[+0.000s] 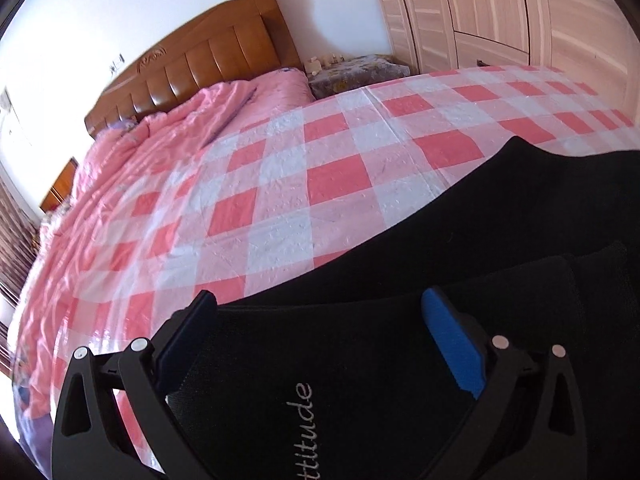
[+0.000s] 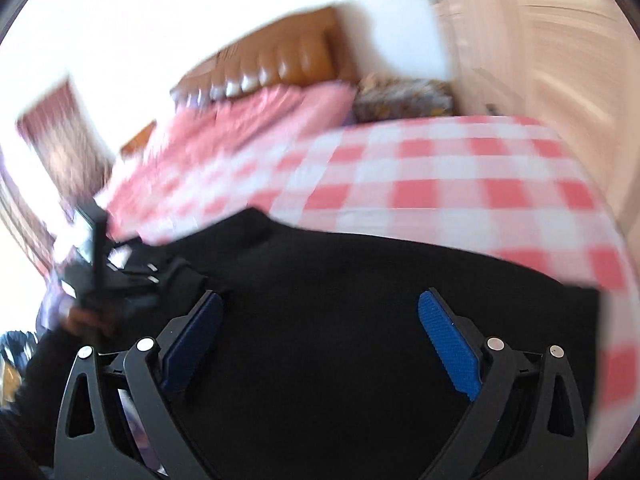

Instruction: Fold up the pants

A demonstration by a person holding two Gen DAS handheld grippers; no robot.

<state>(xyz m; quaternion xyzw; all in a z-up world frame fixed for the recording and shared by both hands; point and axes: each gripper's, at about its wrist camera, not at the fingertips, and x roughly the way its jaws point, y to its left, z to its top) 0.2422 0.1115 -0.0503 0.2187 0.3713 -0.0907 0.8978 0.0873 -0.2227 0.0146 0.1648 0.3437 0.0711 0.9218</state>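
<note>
Pants (image 1: 460, 240), black, lay flat on checkered bedspread (image 1: 320, 152) at 6 o'clock below both grippers, left gripper (image 1: 320, 320) and right gripper (image 2: 320, 316) jaws wide, gripping nothing.

My view: pink-checked bedsheet (image 1: 320, 184) centre; wooden headboard (image 1: 208, 64) ten o'clock; pink quilt (image 1: 168, 132) below it; wardrobe doors (image 1: 500, 12) one o'clock.

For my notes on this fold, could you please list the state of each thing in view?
Black pants: lying on the bed, partly folded, held by neither gripper.
Left gripper: open above the pants.
Right gripper: open above the pants.
Checked sheet: spread flat.
Pink quilt: rumpled near the headboard.
</note>
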